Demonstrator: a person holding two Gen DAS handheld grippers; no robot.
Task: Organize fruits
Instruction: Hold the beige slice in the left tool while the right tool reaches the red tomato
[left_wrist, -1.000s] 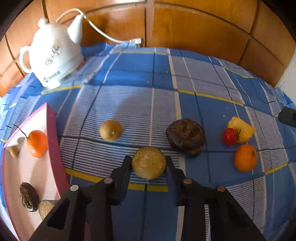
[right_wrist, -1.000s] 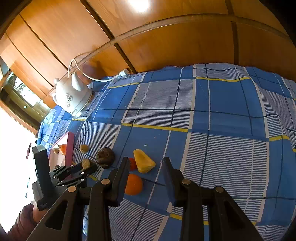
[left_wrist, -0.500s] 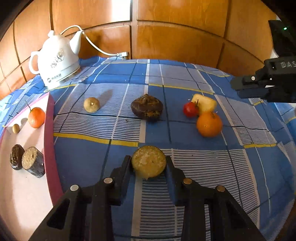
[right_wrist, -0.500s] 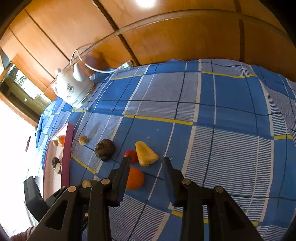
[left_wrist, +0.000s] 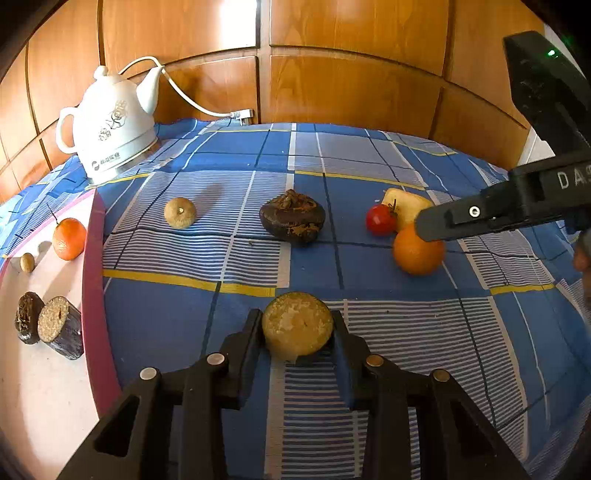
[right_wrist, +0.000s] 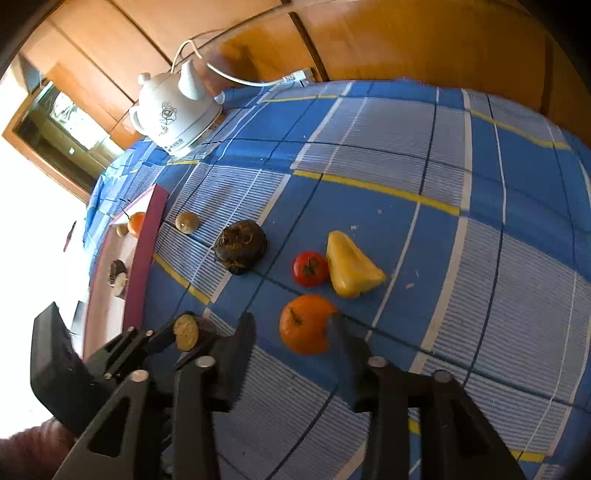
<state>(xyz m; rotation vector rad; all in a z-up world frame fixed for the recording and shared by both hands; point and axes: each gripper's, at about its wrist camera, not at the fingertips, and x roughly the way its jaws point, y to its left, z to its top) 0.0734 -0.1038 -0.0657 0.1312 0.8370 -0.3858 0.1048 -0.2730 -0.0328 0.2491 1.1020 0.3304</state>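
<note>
My left gripper (left_wrist: 297, 325) is shut on a round tan-brown fruit (left_wrist: 297, 325), held above the blue checked cloth; it also shows in the right wrist view (right_wrist: 185, 331). My right gripper (right_wrist: 291, 328) is open, its fingers on either side of an orange (right_wrist: 304, 324), just above it. The orange (left_wrist: 417, 253) lies by a red tomato (right_wrist: 310, 268) and a yellow pepper piece (right_wrist: 351, 266). A dark wrinkled fruit (left_wrist: 292, 221) and a small tan fruit (left_wrist: 180, 212) lie mid-cloth. The pink-rimmed tray (left_wrist: 96, 258) at left holds a tangerine (left_wrist: 68, 238) and dark pieces (left_wrist: 61, 326).
A white electric kettle (left_wrist: 112, 125) with its cord stands at the back left against the wooden wall panels (left_wrist: 351, 66). The cloth's right part (right_wrist: 498, 258) is bare of fruit. A small nut (left_wrist: 27, 262) lies on the tray.
My left gripper has lifted and drawn back with the tan fruit. My right gripper has come down toward the orange, which now sits between its open fingers.
</note>
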